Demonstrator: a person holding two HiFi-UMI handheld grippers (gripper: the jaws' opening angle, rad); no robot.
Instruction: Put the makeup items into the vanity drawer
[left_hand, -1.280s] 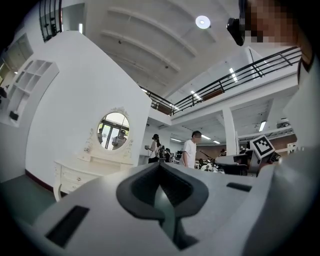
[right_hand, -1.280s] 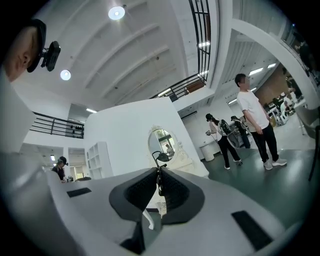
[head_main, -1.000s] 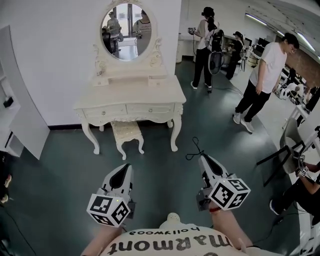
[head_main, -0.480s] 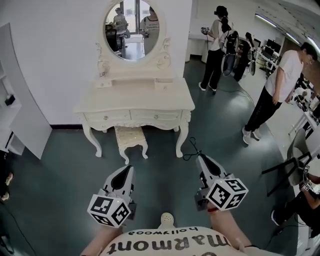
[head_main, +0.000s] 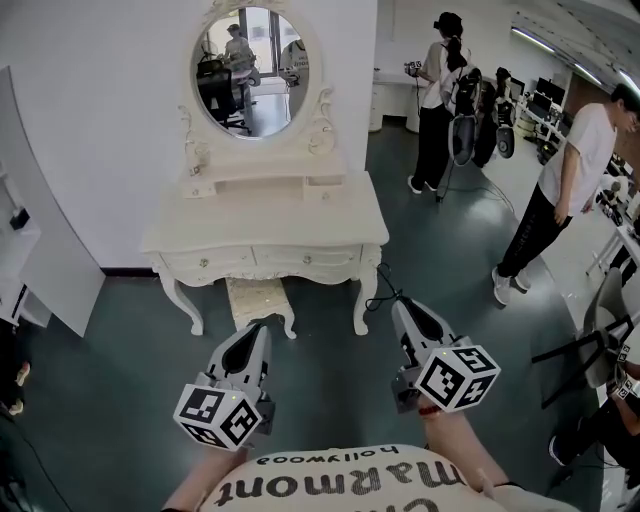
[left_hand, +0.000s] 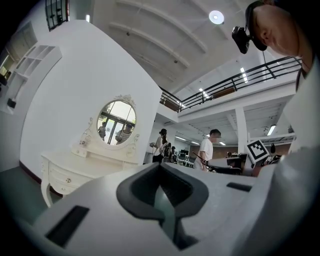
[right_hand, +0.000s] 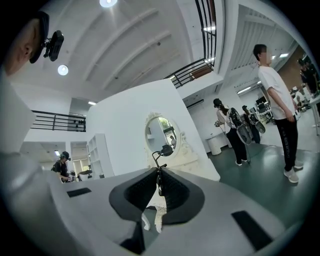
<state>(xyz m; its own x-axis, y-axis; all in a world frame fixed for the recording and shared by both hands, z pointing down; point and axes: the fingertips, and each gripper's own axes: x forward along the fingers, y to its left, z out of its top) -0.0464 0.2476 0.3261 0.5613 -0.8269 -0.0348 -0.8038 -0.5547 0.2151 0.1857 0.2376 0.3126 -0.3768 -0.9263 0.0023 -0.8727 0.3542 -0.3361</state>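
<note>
My left gripper (head_main: 256, 332) hangs above the dark floor (head_main: 110, 400), jaws pressed together on nothing; ahead stands the white vanity (head_main: 265, 215), its drawers (head_main: 205, 262) closed, a stool (head_main: 258, 297) tucked beneath; my right gripper (head_main: 401, 306) is clenched on a thin black makeup tool (head_main: 383, 293), held in the air just short of the vanity; a person in white (head_main: 565, 180) stands well off to the right.

My left claw (head_main: 258, 327) and right claw (head_main: 398, 305) are showing white shells, dark grey pads and black-and-white checkered cubes. The eyelash curler (head_main: 384, 296) at centre is looking black. Above, the vanity (head_main: 265, 215) is glowing cream, its stool (head_main: 258, 296) wearing pale floral patterning against the dark teal floor (head_main: 100, 400).
</note>
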